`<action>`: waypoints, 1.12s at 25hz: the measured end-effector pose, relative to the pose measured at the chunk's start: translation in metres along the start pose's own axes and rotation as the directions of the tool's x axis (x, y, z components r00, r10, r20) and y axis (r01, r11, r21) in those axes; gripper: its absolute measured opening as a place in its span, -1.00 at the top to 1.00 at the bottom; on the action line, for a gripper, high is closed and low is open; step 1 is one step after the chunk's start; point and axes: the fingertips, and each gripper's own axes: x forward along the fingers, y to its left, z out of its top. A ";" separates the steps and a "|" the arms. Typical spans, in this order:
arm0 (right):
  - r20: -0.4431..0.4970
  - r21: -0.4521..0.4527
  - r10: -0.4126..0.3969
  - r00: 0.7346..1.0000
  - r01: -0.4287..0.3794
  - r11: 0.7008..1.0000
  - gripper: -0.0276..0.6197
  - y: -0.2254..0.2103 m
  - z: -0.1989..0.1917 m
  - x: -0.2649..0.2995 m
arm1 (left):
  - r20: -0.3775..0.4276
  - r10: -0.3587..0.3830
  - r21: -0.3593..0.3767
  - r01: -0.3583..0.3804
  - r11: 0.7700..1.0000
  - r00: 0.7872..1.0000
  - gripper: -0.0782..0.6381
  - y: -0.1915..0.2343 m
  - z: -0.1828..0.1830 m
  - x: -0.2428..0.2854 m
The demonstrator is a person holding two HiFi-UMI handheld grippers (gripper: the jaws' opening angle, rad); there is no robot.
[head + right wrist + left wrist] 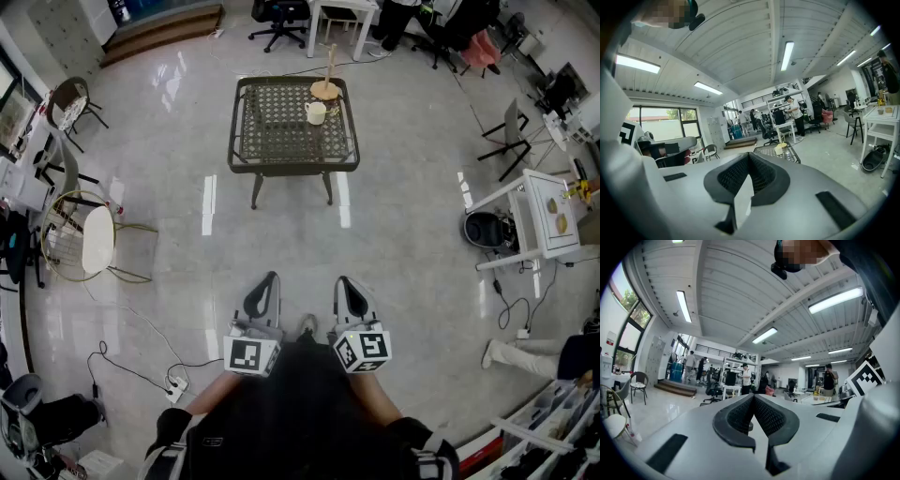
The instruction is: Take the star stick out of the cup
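A pale cup [316, 112] stands on the dark mesh table [281, 131] far ahead of me; the right gripper view shows the cup [779, 149] small on that table [785, 154]. Behind the cup a thin wooden stick [330, 58] rises from a round wooden base [325, 90]. At this distance I cannot make out a star stick in the cup. My left gripper [272, 278] and right gripper [341, 281] are held side by side close to my body, far from the table. Both are shut with nothing between the jaws, as the left gripper [753, 397] and right gripper [749, 154] views show.
Shiny tiled floor lies between me and the table. A gold-framed chair with a white seat [97, 239] stands at the left, a white cart [544, 216] and a dark bin [485, 230] at the right. A power strip with cables [173, 382] lies at the lower left.
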 end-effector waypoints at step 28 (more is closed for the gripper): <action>0.005 0.027 0.081 0.997 -0.081 0.996 0.89 -0.074 0.006 -0.010 | -0.011 0.036 0.016 -0.035 0.999 0.999 0.74 -0.067 -0.009 0.045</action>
